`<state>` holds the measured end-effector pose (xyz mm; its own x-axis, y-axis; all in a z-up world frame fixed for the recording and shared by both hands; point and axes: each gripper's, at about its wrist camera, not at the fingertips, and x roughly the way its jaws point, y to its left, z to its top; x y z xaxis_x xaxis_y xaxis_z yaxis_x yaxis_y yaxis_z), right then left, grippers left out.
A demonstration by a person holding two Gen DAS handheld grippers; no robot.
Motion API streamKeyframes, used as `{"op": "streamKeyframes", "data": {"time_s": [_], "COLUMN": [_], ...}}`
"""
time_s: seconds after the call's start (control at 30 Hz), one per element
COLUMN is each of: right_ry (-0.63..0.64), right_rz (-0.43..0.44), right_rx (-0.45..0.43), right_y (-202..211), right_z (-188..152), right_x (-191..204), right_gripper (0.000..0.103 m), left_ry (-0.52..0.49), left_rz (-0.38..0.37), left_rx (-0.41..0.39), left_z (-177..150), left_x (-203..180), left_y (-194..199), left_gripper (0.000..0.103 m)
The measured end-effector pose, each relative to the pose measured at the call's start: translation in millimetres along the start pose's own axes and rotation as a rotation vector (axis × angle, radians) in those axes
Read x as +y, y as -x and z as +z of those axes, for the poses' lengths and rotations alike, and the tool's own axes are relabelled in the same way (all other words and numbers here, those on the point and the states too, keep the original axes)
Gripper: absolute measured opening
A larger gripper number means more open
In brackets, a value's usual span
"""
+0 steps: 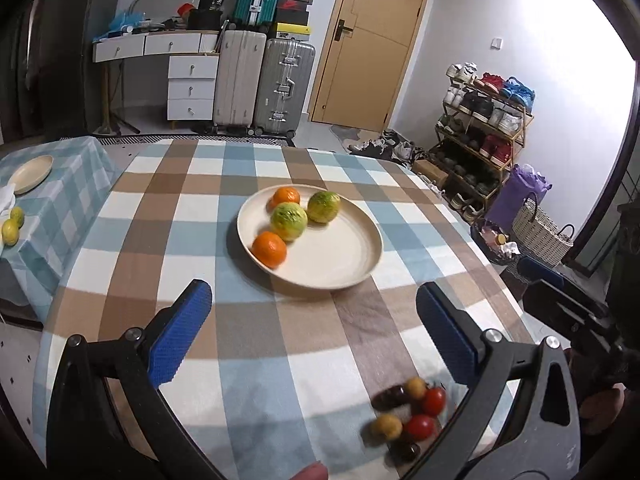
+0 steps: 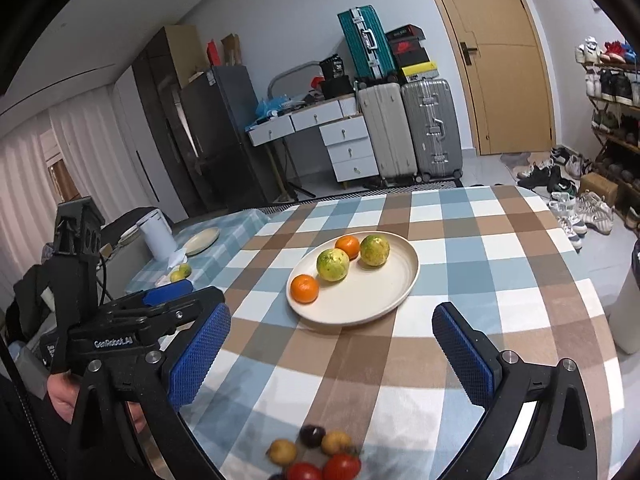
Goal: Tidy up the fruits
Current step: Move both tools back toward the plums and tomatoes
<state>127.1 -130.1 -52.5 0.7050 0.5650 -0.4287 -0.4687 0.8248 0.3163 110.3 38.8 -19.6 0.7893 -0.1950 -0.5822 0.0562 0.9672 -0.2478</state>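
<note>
Small fruit cluster [image 1: 412,416] nearest, by the near table edge, just below-right of left gripper [image 1: 314,312], below right gripper [image 2: 332,334]. Both spread wide, holding nothing, touching nothing. Bare checked tablecloth [image 1: 256,344] between pads and cream plate [image 1: 344,260] farther out. Two oranges [image 1: 270,249], two green-yellow fruits [image 1: 289,221] on its left half.

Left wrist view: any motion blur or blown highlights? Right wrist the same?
Left wrist: small fruits near the bottom edge are smeared, plate edges slightly soft, right side of the wall blown out white, strong fisheye bending. Right wrist: plate and oranges sharper, small fruits still blurred, lighting even, no clipping.
</note>
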Motion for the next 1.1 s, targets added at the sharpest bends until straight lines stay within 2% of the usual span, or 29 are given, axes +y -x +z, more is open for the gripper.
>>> {"op": "streamKeyframes", "data": {"time_s": [0.17,0.43,0.73,1.1], "right_ry": [-0.007,0.002,0.000,-0.030], "right_rz": [-0.014,-0.039,-0.054,-0.085], "right_rx": [-0.017,0.005,0.031,0.038], "right_y": [18,36,49,62], "right_z": [-17,-49,-85,-108], "right_x": [2,7,12,5], "right_gripper": [0.103,0.103,0.103,0.103], "left_ry": [-0.008,-0.018,-0.023,-0.057], "left_rz": [-0.008,-0.026,-0.040,-0.058], "left_rx": [0.016,0.058,0.132,0.220], "left_z": [-22,-60,-97,-125], "left_x": [-11,-24,-32,-43], "left_y": [14,26,22,5], "left_gripper": [0.102,0.102,0.102,0.102]}}
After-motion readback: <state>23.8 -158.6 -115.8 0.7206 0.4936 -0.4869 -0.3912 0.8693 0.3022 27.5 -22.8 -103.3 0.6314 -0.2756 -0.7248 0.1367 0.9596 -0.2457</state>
